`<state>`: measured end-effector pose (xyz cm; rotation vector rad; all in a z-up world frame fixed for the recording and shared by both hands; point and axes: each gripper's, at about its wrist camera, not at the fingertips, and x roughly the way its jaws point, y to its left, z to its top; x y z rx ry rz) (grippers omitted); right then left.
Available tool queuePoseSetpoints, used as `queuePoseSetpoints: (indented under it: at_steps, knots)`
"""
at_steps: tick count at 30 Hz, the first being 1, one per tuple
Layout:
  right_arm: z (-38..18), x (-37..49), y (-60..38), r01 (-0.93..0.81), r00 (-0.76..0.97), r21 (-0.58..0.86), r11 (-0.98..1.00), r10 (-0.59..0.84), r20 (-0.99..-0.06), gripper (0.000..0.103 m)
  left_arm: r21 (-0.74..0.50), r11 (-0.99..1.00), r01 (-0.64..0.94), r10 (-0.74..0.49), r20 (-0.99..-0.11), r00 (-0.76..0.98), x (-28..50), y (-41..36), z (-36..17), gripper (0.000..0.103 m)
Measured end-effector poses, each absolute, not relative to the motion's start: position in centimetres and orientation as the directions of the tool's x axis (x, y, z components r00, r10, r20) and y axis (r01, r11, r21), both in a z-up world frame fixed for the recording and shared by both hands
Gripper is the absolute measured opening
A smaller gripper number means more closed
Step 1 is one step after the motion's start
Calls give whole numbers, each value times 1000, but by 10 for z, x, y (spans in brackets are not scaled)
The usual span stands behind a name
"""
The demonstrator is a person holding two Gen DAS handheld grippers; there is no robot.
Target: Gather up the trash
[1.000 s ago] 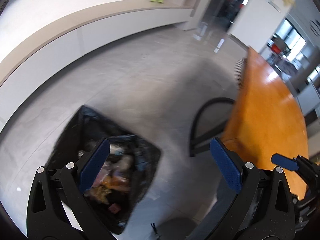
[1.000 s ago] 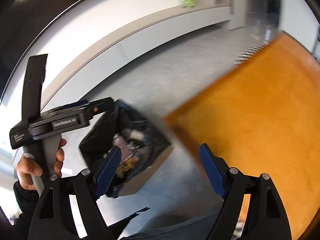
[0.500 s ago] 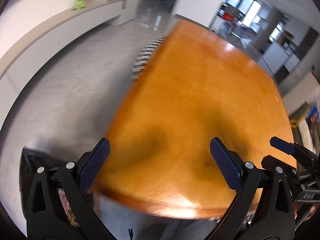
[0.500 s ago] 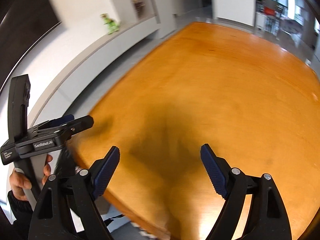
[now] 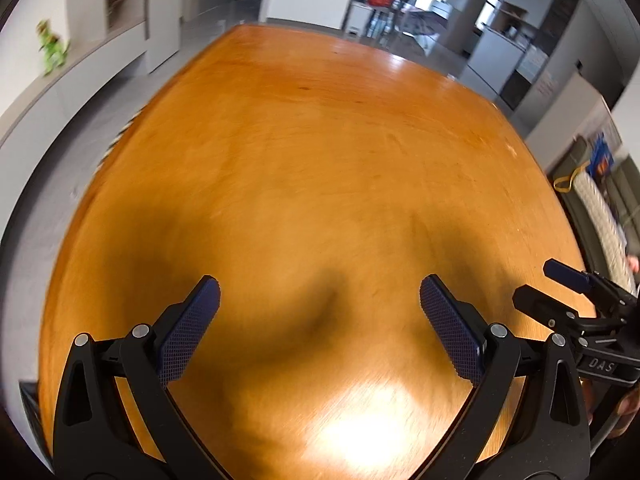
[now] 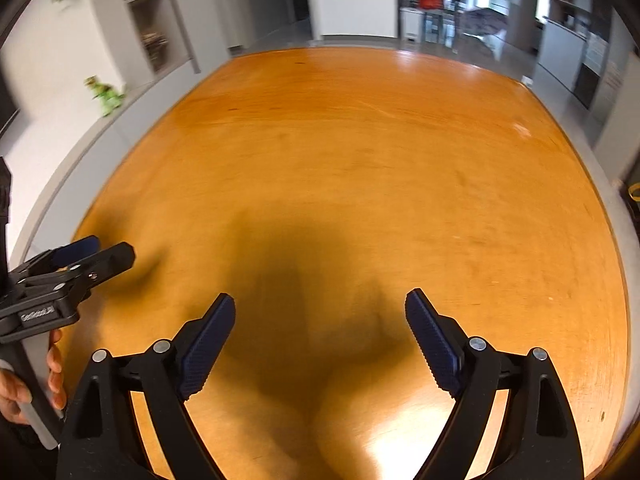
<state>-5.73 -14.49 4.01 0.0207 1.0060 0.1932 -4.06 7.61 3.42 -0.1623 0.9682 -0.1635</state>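
Both grippers have swung from the black trash bag on the floor to the orange wooden bench (image 5: 320, 152), left gripper (image 5: 320, 304) and right gripper (image 6: 320, 320) jaws apart and empty, the right's just widening; no trash visible, collection apparently finished.

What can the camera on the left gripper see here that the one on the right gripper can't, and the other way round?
Only the left wrist view shows the right gripper from outside, at its right edge, and a pale woven thing beyond the table. Only the right wrist view shows the left gripper from outside, the hand holding its handle, and a wall shelf. Both show the bare orange table, a green toy on the ledge, the office behind, and their own jaws standing open with nothing between them.
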Motion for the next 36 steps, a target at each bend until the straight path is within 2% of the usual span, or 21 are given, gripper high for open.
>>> queuePoseSetpoints:
  at_steps: [12,15,20,22,36]
  knots:
    - [12,-27,-185,-33,536,77,997,82,-840,87,-86,992,97,-125,-837,534,8,27,5,97]
    - [9,-22,-178,-43,553,24,999,43,-832,89,-57,994,96,-101,-828,551,9,23,5,97]
    - [9,-19,-173,-27,574,28,999,38,-818,96,11,995,97,-46,-818,573,11,16,0,97]
    - [6,-19,-177,-14,586,26,1000,30,-810,100,12,995,95,-46,-816,576,12,16,0,97]
    - [3,-18,-178,-10,592,27,1000,28,-806,100,14,997,81,-35,-816,577,11,19,-1,97]
